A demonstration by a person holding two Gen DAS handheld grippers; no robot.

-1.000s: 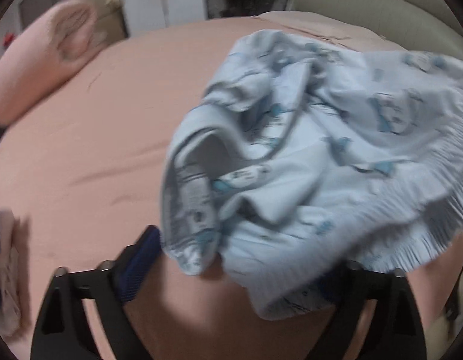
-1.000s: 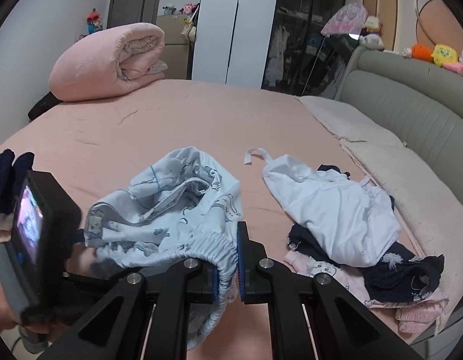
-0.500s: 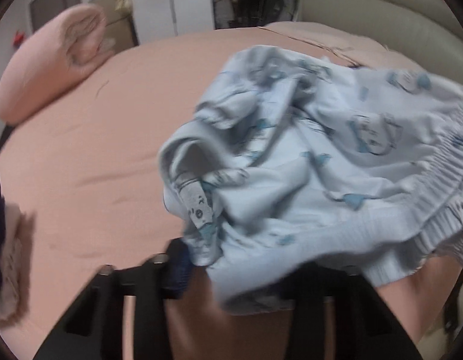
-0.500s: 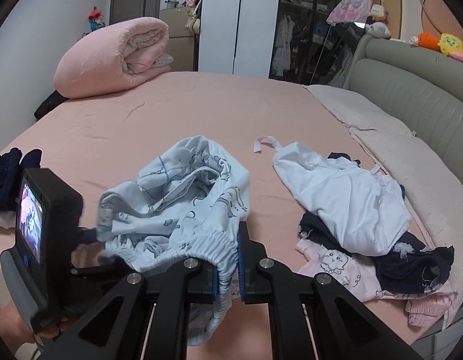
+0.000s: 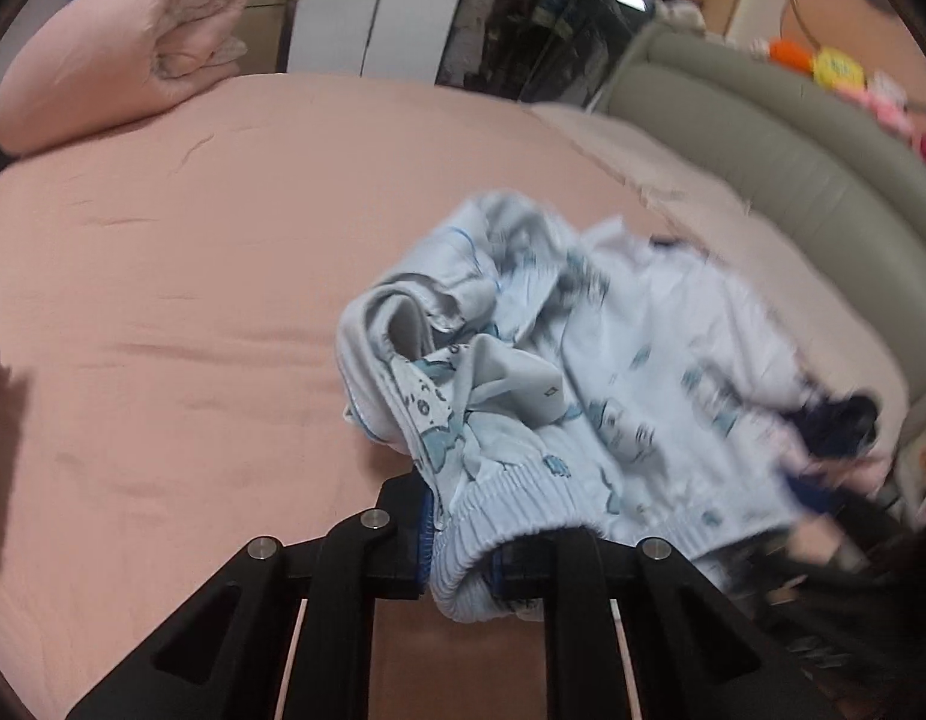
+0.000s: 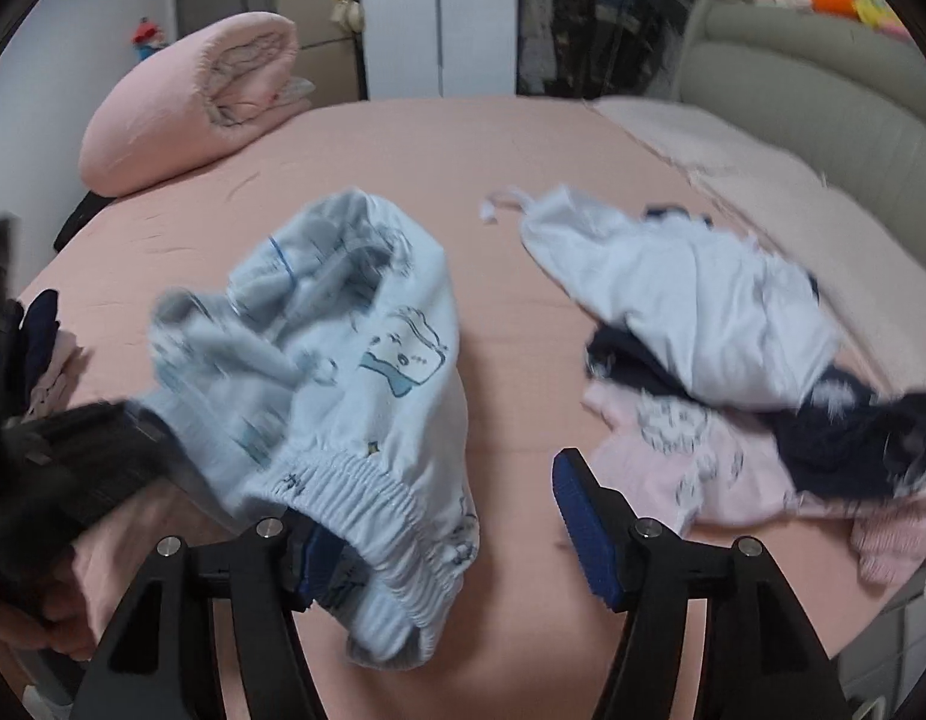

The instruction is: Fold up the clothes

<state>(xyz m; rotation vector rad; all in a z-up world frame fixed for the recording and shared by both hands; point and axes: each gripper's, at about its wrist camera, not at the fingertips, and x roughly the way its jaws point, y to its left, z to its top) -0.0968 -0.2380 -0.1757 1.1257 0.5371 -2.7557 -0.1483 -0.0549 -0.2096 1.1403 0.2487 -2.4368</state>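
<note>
Pale-blue printed shorts [image 6: 354,360], showing cartoon figures but no legible writing, lie bunched on the pink bed sheet [image 5: 162,276], their elastic waistband clamped in my left gripper [image 5: 463,546] while my right gripper [image 6: 444,528] stands spread apart beside it, holding nothing.

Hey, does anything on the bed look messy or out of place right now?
Yes. The light blue printed pants are bunched and twisted, waistband pinched in the left gripper. Beside them, a white garment, dark clothes and a pink printed piece lie in a tangled heap.
</note>
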